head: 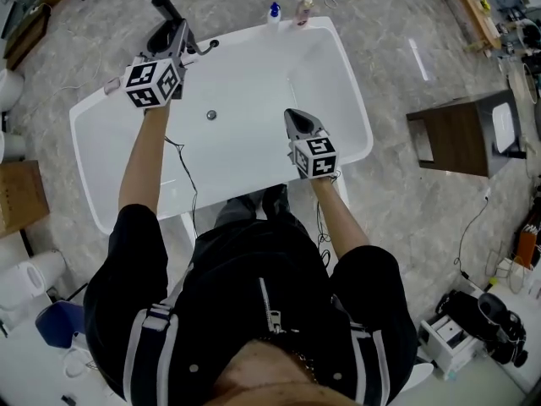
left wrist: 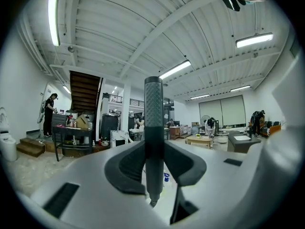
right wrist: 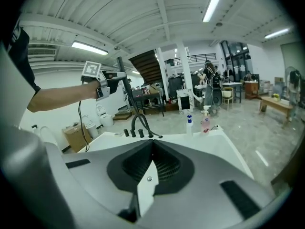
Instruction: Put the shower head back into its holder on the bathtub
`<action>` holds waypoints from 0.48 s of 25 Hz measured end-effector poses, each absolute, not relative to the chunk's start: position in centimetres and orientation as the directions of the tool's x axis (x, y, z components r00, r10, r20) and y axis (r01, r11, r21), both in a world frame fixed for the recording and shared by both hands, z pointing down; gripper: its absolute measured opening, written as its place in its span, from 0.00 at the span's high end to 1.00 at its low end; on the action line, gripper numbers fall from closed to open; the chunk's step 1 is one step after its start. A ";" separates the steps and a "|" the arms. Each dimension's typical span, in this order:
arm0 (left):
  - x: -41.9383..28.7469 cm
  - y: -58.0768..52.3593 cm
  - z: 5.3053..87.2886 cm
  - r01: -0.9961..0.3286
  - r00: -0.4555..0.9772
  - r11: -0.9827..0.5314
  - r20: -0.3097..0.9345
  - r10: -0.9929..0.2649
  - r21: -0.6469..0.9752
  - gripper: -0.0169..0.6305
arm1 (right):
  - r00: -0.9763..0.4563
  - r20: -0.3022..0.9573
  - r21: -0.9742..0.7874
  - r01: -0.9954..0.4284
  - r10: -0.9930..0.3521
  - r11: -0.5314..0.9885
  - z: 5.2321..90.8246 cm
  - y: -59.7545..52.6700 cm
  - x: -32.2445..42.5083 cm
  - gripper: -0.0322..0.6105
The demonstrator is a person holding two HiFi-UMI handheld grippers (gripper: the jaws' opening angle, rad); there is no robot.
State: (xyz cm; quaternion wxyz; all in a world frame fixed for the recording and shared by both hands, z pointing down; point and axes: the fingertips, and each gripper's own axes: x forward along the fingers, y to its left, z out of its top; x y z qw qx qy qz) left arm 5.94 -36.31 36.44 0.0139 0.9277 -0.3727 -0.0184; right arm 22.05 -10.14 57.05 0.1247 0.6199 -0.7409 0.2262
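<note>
Head view: the left gripper [head: 173, 45] covers most of the black fittings [head: 207, 47] at the far left corner of the glossy white bathtub [head: 355, 100]. Only the dark end of the shower head [head: 166, 8] pokes past it. The right gripper [head: 297, 123] hangs over the basin

Left gripper view: the jaws are clamped on the shower head's slim, knurled, upright stem

Right gripper view: the jaws are pressed together, empty. The holder is hard to pick out among the small knobs

Slim dark shower head [left wrist: 153, 123] stands upright over the white bathtub [head: 254, 35] corner.
</note>
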 end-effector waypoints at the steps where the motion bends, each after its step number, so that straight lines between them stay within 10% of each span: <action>1: 6.0 -36.4 36.8 -0.693 0.720 -0.720 -0.024 -0.694 0.042 0.77 | -0.201 0.467 -0.182 -0.975 -0.861 0.128 57.3 -10.1 22.0 0.94; 12: 6.3 -37.9 41.0 -0.707 0.705 -0.704 -0.011 -0.709 0.066 0.77 | -0.189 0.405 -0.172 -0.977 -0.895 0.128 55.3 -12.3 20.3 0.94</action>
